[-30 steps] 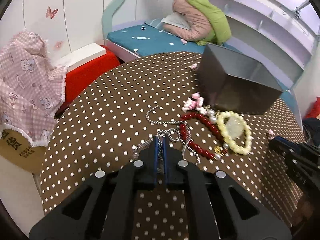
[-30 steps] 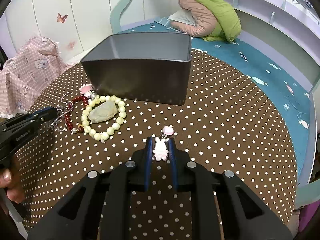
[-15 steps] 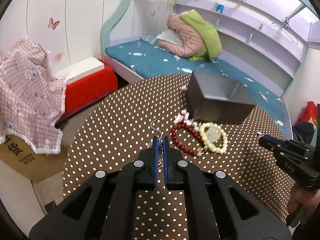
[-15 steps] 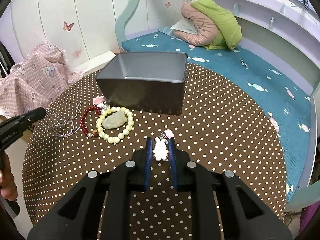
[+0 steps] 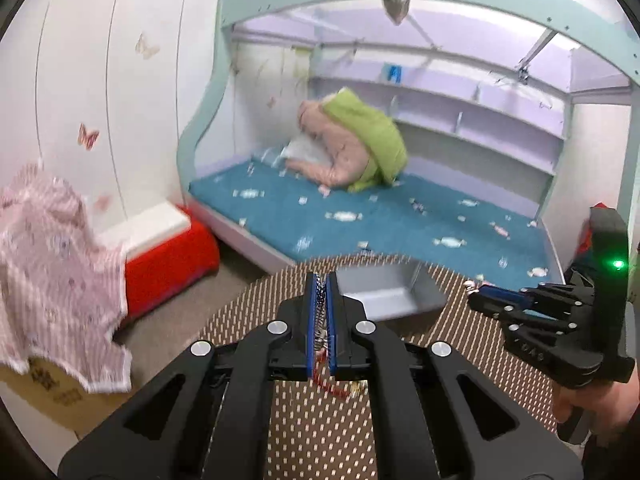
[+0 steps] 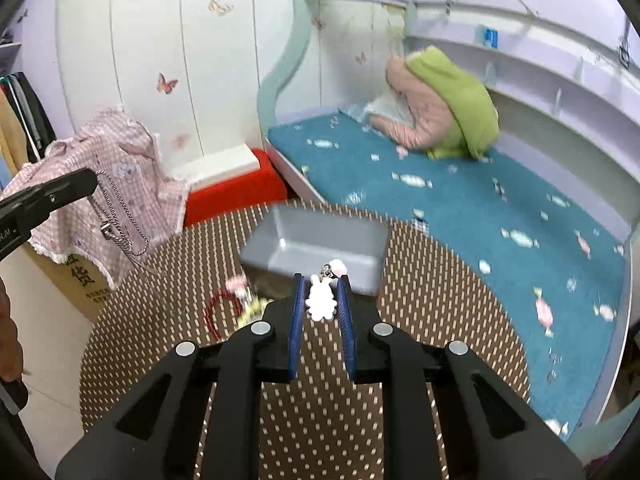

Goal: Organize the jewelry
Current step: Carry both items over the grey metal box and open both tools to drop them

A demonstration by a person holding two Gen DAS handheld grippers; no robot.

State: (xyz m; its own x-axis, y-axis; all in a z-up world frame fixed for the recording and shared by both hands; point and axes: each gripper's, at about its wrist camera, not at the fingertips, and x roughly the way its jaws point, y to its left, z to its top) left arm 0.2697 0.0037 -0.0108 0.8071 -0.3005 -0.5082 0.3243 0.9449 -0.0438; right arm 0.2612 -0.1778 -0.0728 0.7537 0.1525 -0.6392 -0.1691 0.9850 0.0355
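Observation:
My left gripper (image 5: pixel 321 280) is shut on a silver chain (image 5: pixel 320 312), held high over the dotted table (image 5: pixel 312 432). From the right wrist view that chain (image 6: pixel 120 228) dangles from the left gripper (image 6: pixel 90 182) at the left. My right gripper (image 6: pixel 320 280) is shut on a white rabbit charm (image 6: pixel 320 298) with a pink bead at its tip. Below and ahead lies the open grey box (image 6: pixel 316 246), also seen as the grey box (image 5: pixel 384 292). A red bead bracelet (image 6: pixel 218 312) and a pale bead bracelet (image 6: pixel 252 306) lie left of the box.
The round brown dotted table (image 6: pixel 420 312) stands by a bed with a teal mattress (image 6: pixel 460 196) and bundled bedding (image 6: pixel 440 108). A red stool (image 6: pixel 232 192) and a chair draped in pink cloth (image 6: pixel 120 168) are at the left. The right gripper (image 5: pixel 480 300) shows at the right.
Both grippers have risen well above the table, each keeping its hold. The chain has come off the table and now hangs free. The box and bracelets look smaller and lower.

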